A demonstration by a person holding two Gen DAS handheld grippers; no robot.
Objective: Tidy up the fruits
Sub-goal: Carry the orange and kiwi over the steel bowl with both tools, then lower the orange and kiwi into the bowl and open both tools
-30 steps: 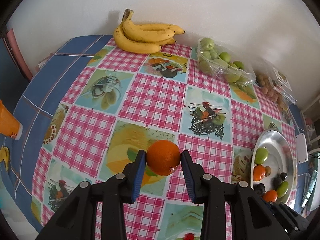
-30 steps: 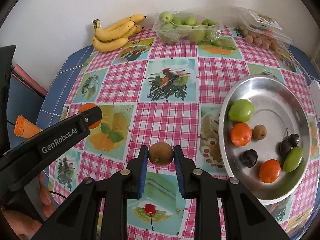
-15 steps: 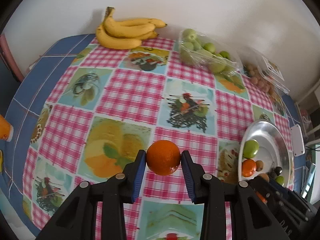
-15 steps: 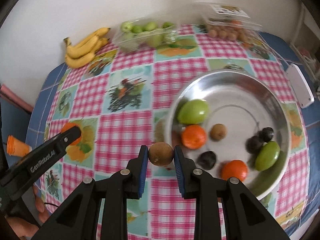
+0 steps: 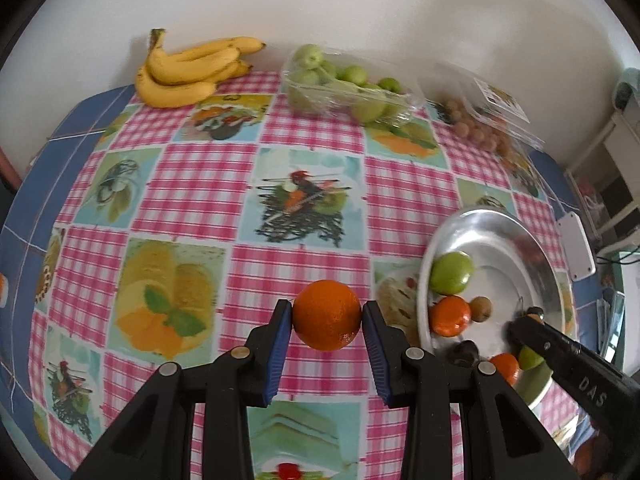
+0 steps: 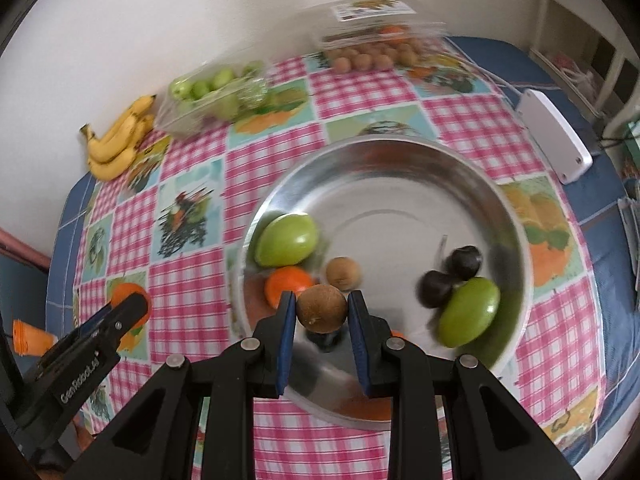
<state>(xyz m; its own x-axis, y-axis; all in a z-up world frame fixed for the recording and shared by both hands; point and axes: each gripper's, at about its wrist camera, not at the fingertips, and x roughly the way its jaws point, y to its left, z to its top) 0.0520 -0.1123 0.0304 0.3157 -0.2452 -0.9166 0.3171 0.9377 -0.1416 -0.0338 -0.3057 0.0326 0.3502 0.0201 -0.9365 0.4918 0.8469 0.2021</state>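
Observation:
My left gripper [image 5: 327, 320] is shut on an orange [image 5: 327, 314] and holds it above the checked tablecloth, left of the silver bowl [image 5: 486, 222]. My right gripper [image 6: 322, 314] is shut on a brown kiwi [image 6: 321, 308] and holds it over the near left part of the silver bowl [image 6: 384, 152]. The bowl holds a green mango [image 6: 286, 240], an orange [image 6: 286, 286], a small brown fruit [image 6: 342, 273], two dark plums [image 6: 450, 274] and another green mango [image 6: 468, 317]. The left gripper with its orange also shows in the right wrist view [image 6: 132, 304].
Bananas [image 5: 186, 70] lie at the back left by the wall. A clear tray of green fruit [image 5: 344, 88] and a clear box of small brown fruit [image 5: 484, 124] stand at the back. A white device [image 6: 554, 140] lies right of the bowl. An orange cone-shaped object [image 6: 28, 338] sits at the left edge.
Both grippers have moved right toward the bowl. The right gripper with the kiwi has gone from over the cloth to over the bowl. Both stay shut on their fruit.

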